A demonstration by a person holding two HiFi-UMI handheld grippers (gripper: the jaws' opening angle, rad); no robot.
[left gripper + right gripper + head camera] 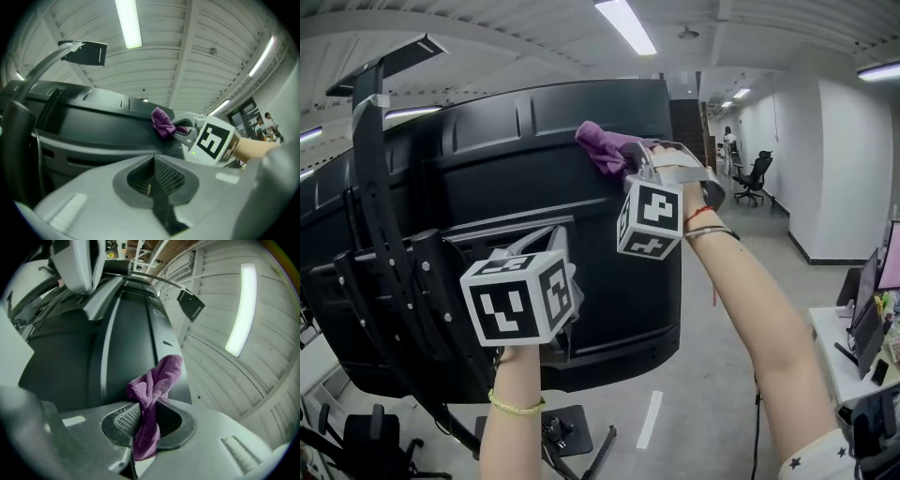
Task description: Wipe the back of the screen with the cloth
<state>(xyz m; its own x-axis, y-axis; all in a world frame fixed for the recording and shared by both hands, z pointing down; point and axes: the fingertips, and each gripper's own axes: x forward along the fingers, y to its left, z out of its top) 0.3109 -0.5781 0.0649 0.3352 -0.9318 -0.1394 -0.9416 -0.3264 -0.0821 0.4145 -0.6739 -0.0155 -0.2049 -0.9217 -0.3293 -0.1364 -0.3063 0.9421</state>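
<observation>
1. Currently, the wiping step itself is judged to be in hand: the purple cloth (157, 380) is held up at the upper part of the screen's (487, 159) black back panel, near its right-hand edge as seen in the head view.
2. The right gripper (140, 423) is seen clamped on the cloth, its jaws brought nearly together with the fabric pinched between the ribbed pads. A bunched end sticks out ahead of them towards the screen.
3. Whether the cloth is actually pressed on the panel or only just beside it cannot be settled from these views.
4. The left gripper (152, 180) is held lower down against the screen's back, close to where the stand arm (375, 187) is mounted. Its jaws are closed together and nothing is seen gripped between them.
5. Most of the back panel is judged to be left to wipe. For the next move, the bunched end would need to be kept flat on the curved surface and drawn across it towards the stand arm, with enough pressure for contact but not enough to swing the screen.
6. No brand, label or writing can be read on the screen's back. Only black-and-white square markers are shown, on the right gripper's marker cube (649, 218) and its counterpart on the left.
</observation>
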